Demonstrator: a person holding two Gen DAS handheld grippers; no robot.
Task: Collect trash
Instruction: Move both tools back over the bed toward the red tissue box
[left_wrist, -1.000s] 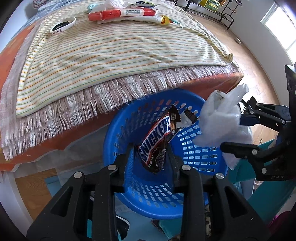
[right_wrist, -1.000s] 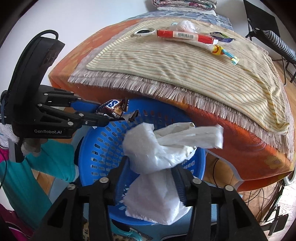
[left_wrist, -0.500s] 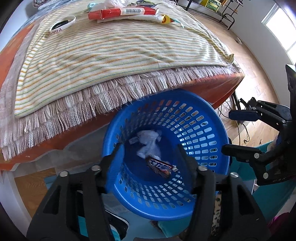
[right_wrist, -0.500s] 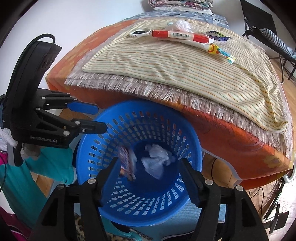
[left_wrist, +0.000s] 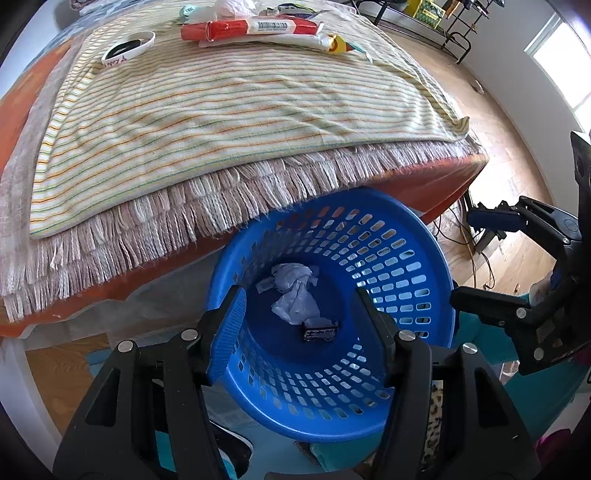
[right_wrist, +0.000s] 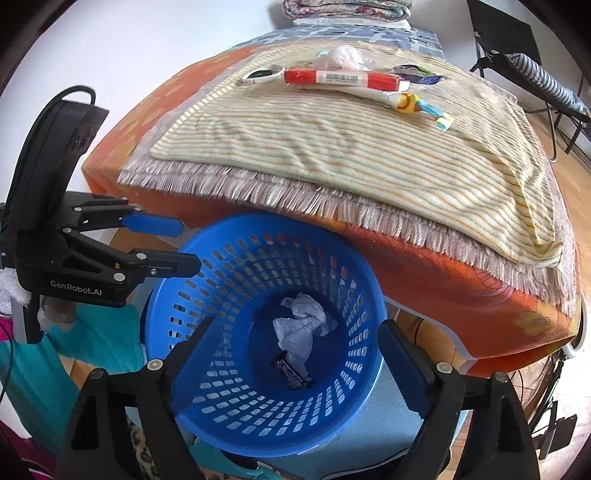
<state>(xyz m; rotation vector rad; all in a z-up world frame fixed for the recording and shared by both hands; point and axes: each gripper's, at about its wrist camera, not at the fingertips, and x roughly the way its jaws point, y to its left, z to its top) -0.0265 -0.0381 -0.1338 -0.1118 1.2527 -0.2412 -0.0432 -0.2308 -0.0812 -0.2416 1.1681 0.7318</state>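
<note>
A blue perforated basket stands below the table's edge. Inside lie a crumpled white plastic bag and a dark candy wrapper. My left gripper is open and empty above the basket; it also shows in the right wrist view. My right gripper is open and empty over the basket; it also shows in the left wrist view. On the far side of the striped cloth lie a red and white wrapper, a white crumpled bag, a colourful wrapper and a white ring-shaped lid.
The striped cloth with a fringe overhangs an orange-covered table just above the basket's far rim. Wooden floor and cables lie to the right. A black chair frame stands at the back right.
Both grippers opened and let go: the candy wrapper and the white bag fell into the basket and now lie on its bottom. Both grippers are empty.
</note>
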